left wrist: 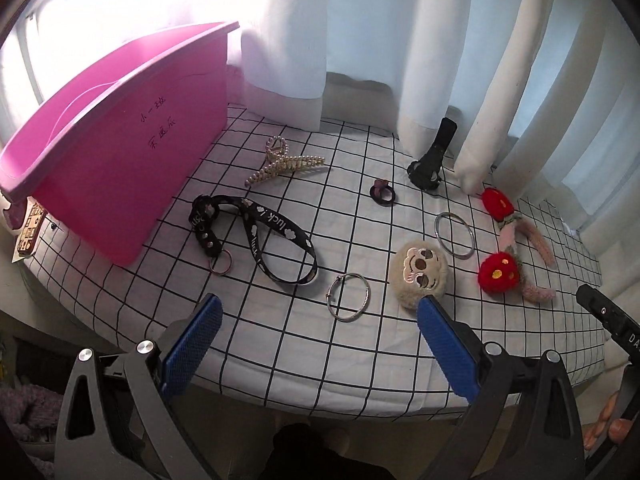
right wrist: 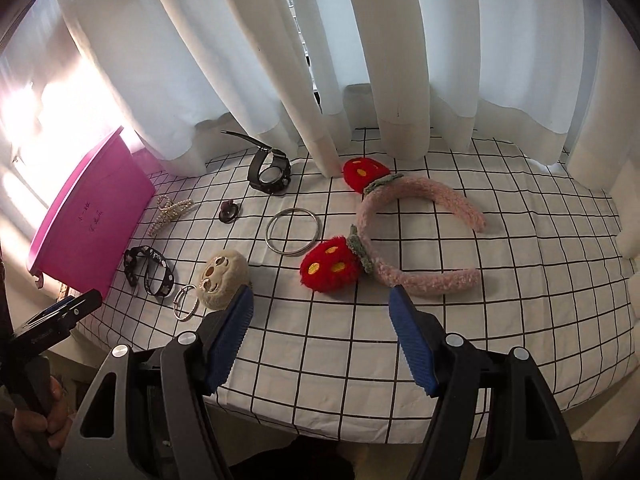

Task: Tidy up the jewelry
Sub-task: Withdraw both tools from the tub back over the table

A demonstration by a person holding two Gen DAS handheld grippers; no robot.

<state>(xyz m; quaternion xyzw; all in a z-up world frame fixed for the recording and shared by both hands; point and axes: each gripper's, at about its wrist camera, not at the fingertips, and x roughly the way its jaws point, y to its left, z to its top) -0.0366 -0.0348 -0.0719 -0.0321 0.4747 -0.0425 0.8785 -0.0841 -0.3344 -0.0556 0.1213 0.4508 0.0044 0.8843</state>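
A pink bin (left wrist: 120, 152) stands at the left on the checked tablecloth (left wrist: 280, 360); it also shows in the right wrist view (right wrist: 88, 220). Loose on the cloth lie a pearl hair claw (left wrist: 280, 164), a black lanyard (left wrist: 256, 236), a thin silver bangle (left wrist: 348, 297), a plain silver ring bangle (left wrist: 455, 234), a plush sloth face (left wrist: 419, 274), a small dark hair tie (left wrist: 383, 192), a black watch (left wrist: 430, 164) and a pink strawberry headband (right wrist: 400, 232). My left gripper (left wrist: 320, 306) is open and empty, just short of the thin bangle. My right gripper (right wrist: 322, 296) is open and empty, just short of the headband's near strawberry (right wrist: 330, 264).
White curtains (right wrist: 360, 60) hang along the back of the table and rest on the cloth. The table's front edge (left wrist: 320, 412) runs close below both grippers. A small patterned card (left wrist: 30, 232) lies left of the bin.
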